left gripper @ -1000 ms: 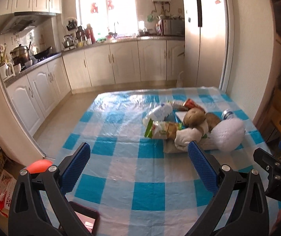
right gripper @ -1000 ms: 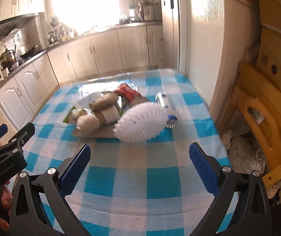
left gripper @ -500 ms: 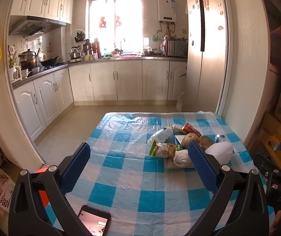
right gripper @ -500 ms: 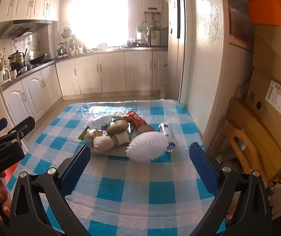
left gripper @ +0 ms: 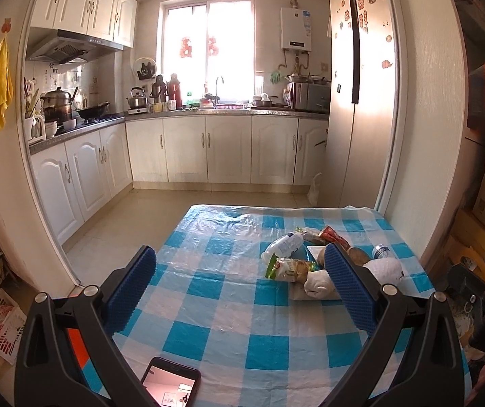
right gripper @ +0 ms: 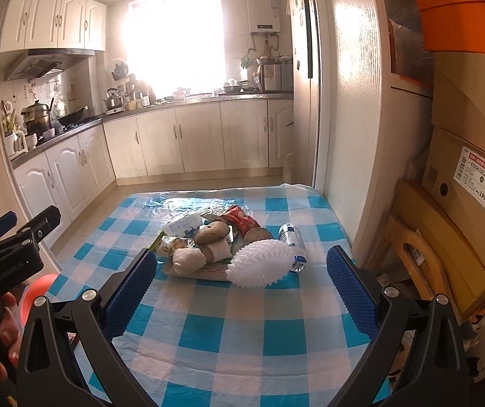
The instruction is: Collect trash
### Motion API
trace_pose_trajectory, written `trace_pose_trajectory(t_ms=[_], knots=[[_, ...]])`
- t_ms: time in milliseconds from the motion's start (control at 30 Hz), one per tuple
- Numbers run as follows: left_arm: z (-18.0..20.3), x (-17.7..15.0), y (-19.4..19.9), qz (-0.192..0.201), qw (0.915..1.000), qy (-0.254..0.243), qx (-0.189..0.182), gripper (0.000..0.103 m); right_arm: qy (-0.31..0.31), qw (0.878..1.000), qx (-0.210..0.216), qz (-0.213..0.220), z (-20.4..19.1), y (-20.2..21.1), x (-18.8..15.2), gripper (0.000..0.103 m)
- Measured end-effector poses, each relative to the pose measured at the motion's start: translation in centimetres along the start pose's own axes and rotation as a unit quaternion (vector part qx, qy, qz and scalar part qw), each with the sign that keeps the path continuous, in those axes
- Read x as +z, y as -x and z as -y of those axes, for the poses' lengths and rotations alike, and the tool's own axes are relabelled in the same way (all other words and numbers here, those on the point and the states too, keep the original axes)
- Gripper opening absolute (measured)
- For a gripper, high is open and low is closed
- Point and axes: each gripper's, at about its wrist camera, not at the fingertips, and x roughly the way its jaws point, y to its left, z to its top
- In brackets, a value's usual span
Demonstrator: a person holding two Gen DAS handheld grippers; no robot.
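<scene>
1. Left wrist view. Left gripper (left gripper: pixel 239 291): jaws spread wide, nothing between them, held above the near edge of the counter (left gripper: pixel 229 308), which carries a blue-and-white checked cloth.
2. Same view. Trash pile (left gripper: pixel 313 264): clustered toward the far right corner of the counter. It includes a white plastic bottle (left gripper: pixel 285 245) lying on its side, a green snack wrapper (left gripper: pixel 283 267), a red wrapper (left gripper: pixel 333 234), a white spiky ball (left gripper: pixel 386 269) and a small water bottle (left gripper: pixel 381 251); the pieces touch or overlap.
3. Same view. Phone (left gripper: pixel 171 386): lies screen-up at the near edge of the counter, well apart from the pile.
4. Right wrist view. Right gripper (right gripper: pixel 241 291): jaws spread wide, empty, above the near part of the counter (right gripper: pixel 242 335).
5. Same view. Trash pile (right gripper: pixel 218 247): sits mid-counter toward the far side, straight ahead between the gripper's fingers. The white spiky ball (right gripper: pixel 263 263) is nearest, the small water bottle (right gripper: pixel 290 237) just beside it toward the right edge, and brown rounded lumps (right gripper: pixel 212 231) sit on top.
6. Step in hand, as judged: approach, with nothing yet grasped.
7. Next move, as judged: carry one gripper forward and down to an outer piece, probably the spiky ball or the bottle, and close on it. No bin can be identified for certain in either view.
</scene>
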Motion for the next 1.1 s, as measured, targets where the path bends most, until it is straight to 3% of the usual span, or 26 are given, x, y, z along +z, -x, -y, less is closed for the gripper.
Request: trace_pose_trajectory(t_ms=[700,1100], knots=[[0.2,-2.3,-3.3,-0.039,0.9991,-0.003,-0.014,0.1,-0.025,0.999,0.028,-0.025,2.3,-3.0,-2.1,0.099],[2.3,-4.6,-6.4,-0.092,0.9889,-0.035,-0.111,0.1,-0.116,0.986,0.088,-0.077,6.0,-7.0,-3.7,0.099]])
